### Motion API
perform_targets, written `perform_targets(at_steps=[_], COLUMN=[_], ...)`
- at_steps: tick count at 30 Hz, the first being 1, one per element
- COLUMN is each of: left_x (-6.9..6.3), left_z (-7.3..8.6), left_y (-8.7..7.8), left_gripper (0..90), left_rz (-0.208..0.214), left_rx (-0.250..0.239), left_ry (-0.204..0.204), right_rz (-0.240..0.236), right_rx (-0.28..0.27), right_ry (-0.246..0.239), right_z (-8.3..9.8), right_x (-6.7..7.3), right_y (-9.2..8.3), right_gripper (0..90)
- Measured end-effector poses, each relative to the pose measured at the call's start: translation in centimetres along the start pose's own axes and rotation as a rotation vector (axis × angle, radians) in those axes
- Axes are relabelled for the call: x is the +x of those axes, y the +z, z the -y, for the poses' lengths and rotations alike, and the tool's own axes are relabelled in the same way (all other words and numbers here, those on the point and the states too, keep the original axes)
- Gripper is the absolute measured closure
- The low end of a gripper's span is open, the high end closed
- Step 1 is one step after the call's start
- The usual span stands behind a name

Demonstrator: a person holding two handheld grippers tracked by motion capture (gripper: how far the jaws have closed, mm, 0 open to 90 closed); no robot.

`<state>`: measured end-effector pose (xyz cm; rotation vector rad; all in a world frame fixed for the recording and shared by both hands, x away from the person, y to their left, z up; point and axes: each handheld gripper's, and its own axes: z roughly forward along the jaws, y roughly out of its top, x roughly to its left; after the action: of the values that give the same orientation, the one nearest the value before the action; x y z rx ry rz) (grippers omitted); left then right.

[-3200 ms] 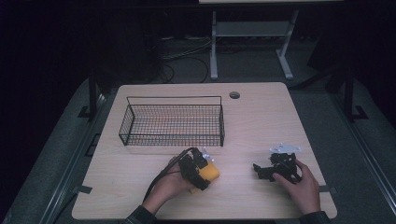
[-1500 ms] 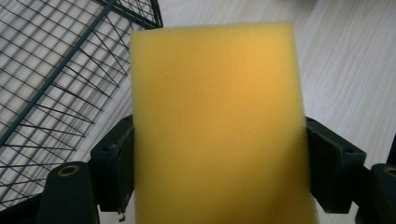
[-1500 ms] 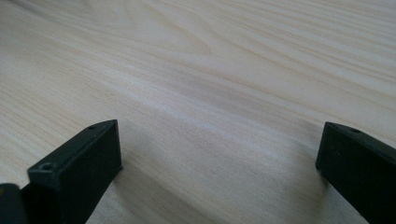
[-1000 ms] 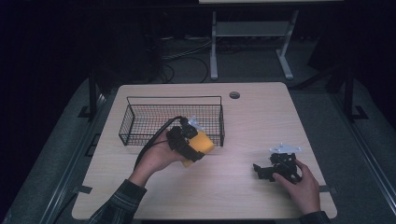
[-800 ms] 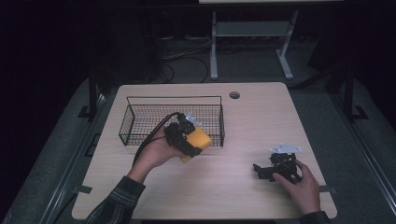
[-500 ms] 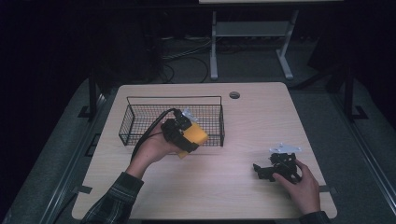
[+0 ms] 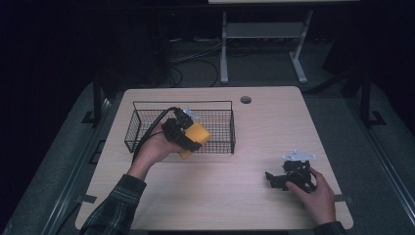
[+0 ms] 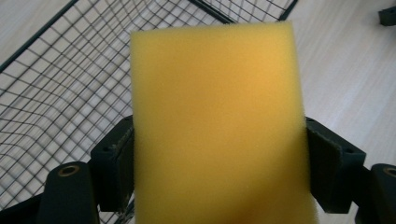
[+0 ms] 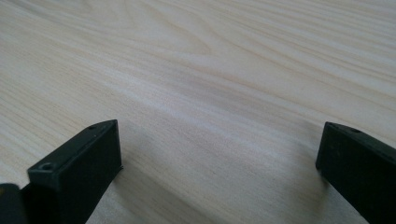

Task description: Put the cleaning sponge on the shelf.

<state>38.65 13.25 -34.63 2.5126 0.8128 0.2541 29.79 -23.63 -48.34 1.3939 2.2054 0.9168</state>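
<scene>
Your left fingers (image 8: pixel 219 163) are closed on the yellow sponge (image 8: pixel 217 126); the two black pads press its left and right sides, and the sponge stands upright between them. In the high view your left hand (image 7: pixel 159 147) holds the sponge (image 7: pixel 195 138) above the front wall of the wire basket (image 7: pixel 142 128), toward its right half. Behind the sponge you see the mesh floor of the basket (image 8: pixel 56 88), and nothing lies on the part that shows. Your right fingers (image 9: pixel 219 168) are wide open with only bare wood between them. This gripper (image 7: pixel 288 176) rests on the surface (image 7: pixel 235 196) near its front right corner, well apart from the basket. A small round hole (image 7: pixel 245 100) sits at the far edge.
</scene>
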Motion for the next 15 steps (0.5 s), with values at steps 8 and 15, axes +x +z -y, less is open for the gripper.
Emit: perform_targets(at_steps=[8,15], left_x=[1.6,3.0], left_z=[0.0,0.1], left_y=[-0.6,-0.9], left_gripper=[22.5,22.5], left_rz=[-0.038,-0.064], left_rx=[-0.011,-0.013], left_ry=[-0.017,-0.036], right_rz=[0.0,0.0], right_rx=[0.0,-0.001], right_ry=[0.001,-0.001], right_z=[0.0,0.0], right_x=[0.0,0.0], right_y=[0.0,0.0], right_gripper=[0.0,0.0])
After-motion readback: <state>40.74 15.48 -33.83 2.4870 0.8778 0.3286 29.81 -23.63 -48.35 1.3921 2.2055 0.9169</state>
